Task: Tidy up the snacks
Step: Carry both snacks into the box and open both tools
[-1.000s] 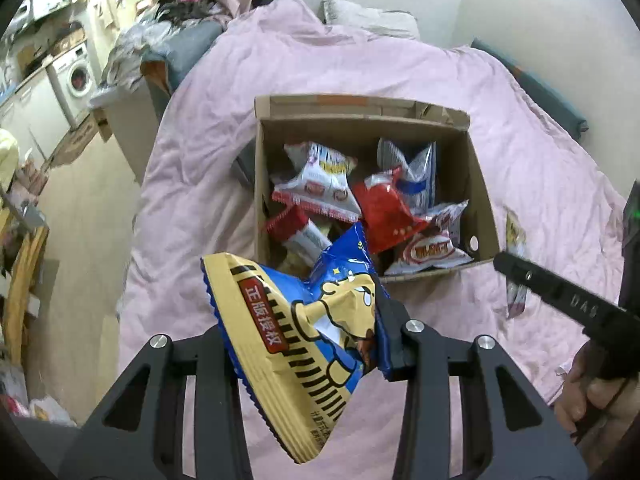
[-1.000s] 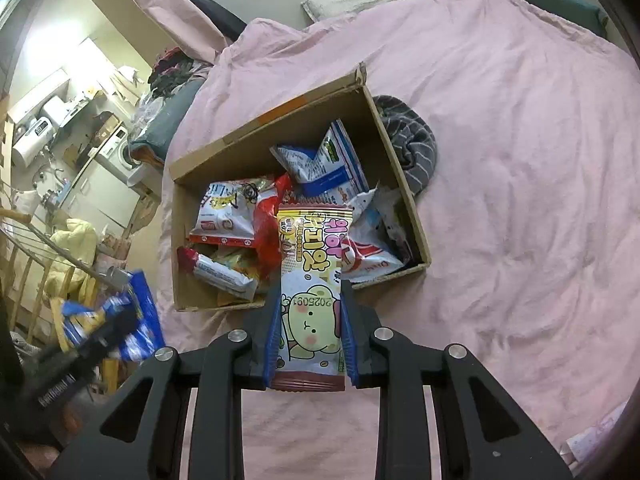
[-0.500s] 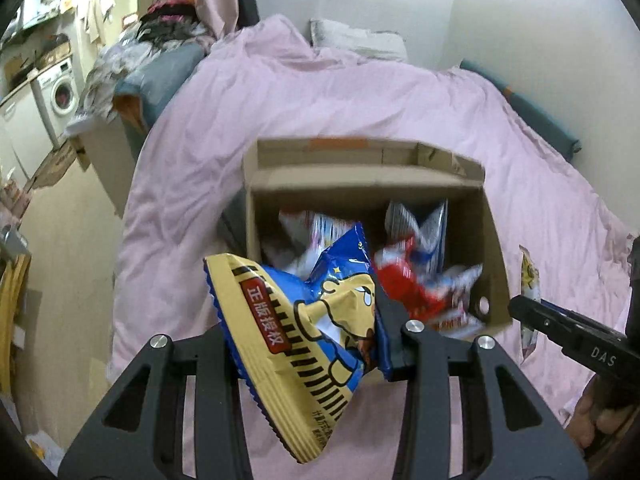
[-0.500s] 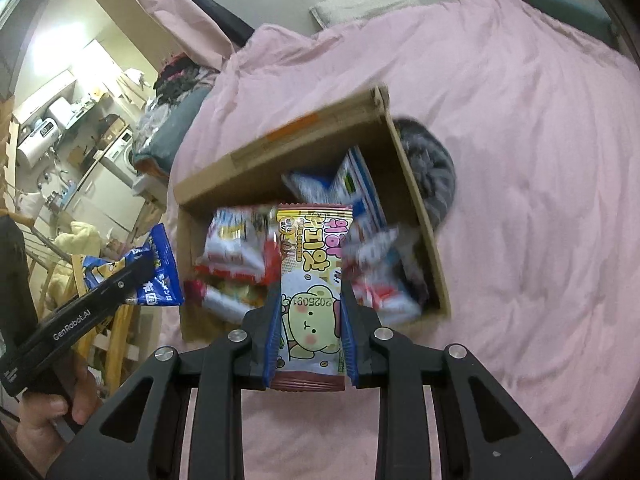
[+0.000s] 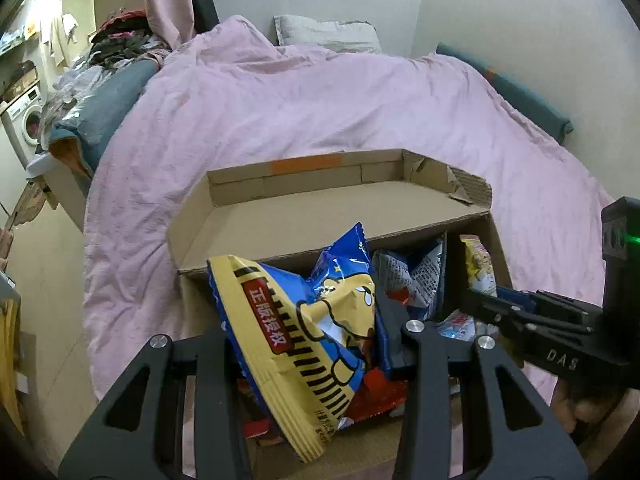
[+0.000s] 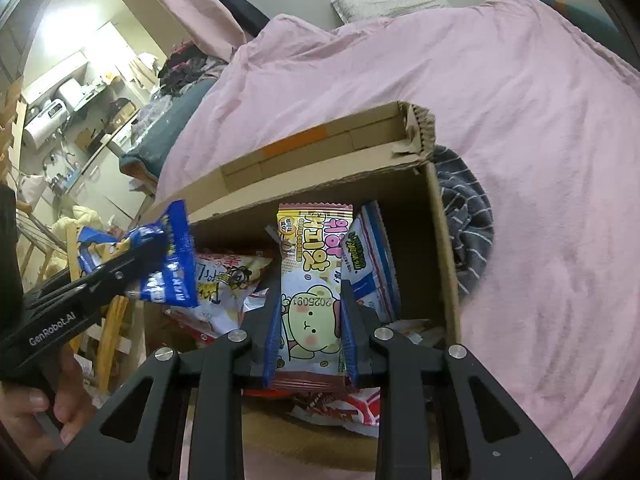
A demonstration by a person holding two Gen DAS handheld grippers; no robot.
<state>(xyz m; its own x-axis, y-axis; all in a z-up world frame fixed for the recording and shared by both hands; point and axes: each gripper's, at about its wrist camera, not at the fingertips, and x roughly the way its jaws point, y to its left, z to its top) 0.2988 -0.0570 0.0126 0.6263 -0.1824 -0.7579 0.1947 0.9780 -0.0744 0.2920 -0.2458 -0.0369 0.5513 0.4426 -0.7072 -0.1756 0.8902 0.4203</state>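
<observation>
An open cardboard box (image 5: 320, 208) (image 6: 340, 168) with several snack packets lies on a pink bed cover. My left gripper (image 5: 308, 316) is shut on a blue and yellow snack bag (image 5: 304, 332) with a cartoon bear, held over the box's near left part. My right gripper (image 6: 310, 300) is shut on a pink and white cookie packet (image 6: 312, 280) above the middle of the box. In the right wrist view the left gripper (image 6: 120, 276) reaches in from the left with the blue bag (image 6: 172, 264). The right gripper's body (image 5: 560, 320) shows at the right of the left wrist view.
The pink bed cover (image 5: 320, 100) spreads all around the box. A grey striped cloth (image 6: 468, 212) lies against the box's right wall. A pillow (image 5: 328, 34) sits at the bed's head. Clutter and a washing machine (image 5: 24, 120) stand far left.
Both grippers have moved forward with their packets, from short of the box to over its opening. The box now looks larger and lower in both views.
</observation>
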